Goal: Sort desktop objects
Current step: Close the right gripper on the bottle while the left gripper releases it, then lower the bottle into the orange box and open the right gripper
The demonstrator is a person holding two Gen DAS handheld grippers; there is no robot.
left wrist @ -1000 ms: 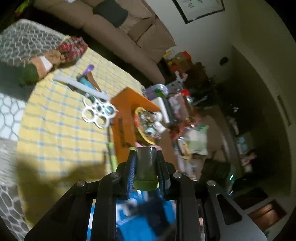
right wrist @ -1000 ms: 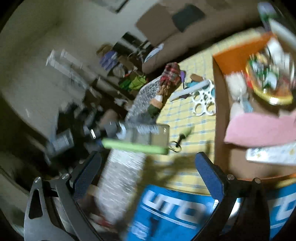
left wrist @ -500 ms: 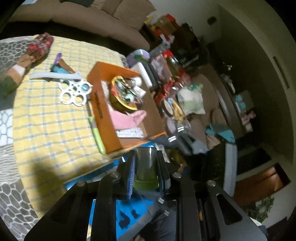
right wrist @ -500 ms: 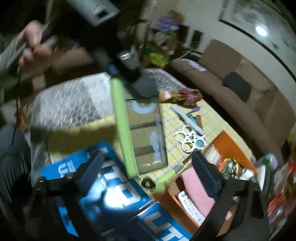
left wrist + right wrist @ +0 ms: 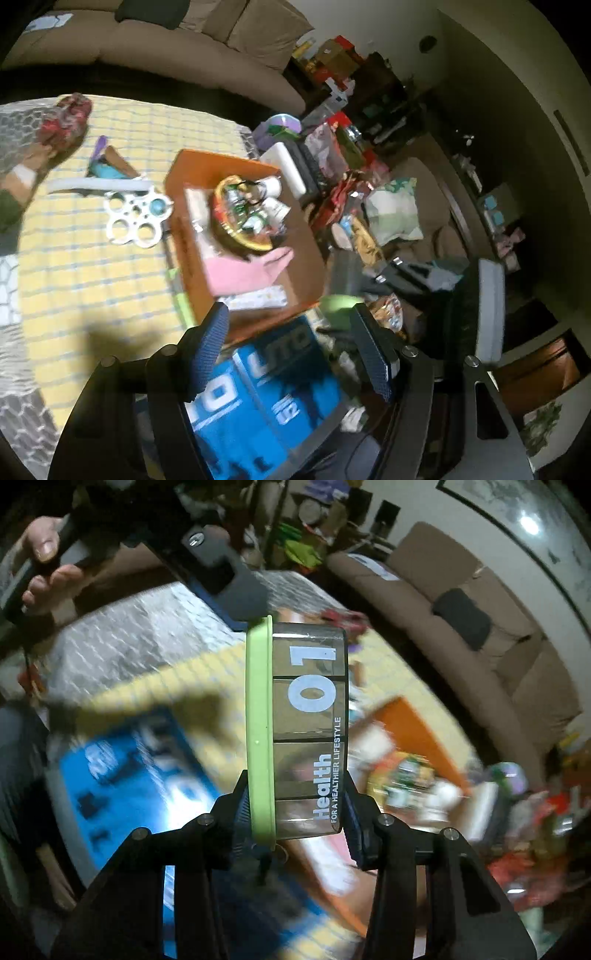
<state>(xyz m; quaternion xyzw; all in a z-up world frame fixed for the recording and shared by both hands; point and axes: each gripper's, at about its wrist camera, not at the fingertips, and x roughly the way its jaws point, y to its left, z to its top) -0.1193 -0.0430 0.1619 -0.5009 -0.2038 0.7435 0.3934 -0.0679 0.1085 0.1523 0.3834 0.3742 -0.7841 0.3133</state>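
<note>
A smoky clear pill box [image 5: 308,731] with a green lid and white print stands on end between the pads of my right gripper [image 5: 295,786], which is shut on its lower end. In the right wrist view my left gripper [image 5: 221,572], held by a hand [image 5: 40,546], sits at the pill box's top end. In the left wrist view my left gripper [image 5: 288,310] has its jaws opening with nothing between them. The pill box's green end [image 5: 340,304] shows blurred just by the right fingertip.
Below lies a yellow checked cloth [image 5: 92,277]. On it stand an orange box [image 5: 184,221] holding a bowl [image 5: 240,214] and a pink cloth [image 5: 243,273], a blue carton [image 5: 266,387], and a white ringed holder [image 5: 136,218]. Clutter fills the floor to the right.
The left gripper, shut on the pill box before, has spread its jaws and let it go. The right gripper, wide open earlier, has closed on the box, rolled and risen.
</note>
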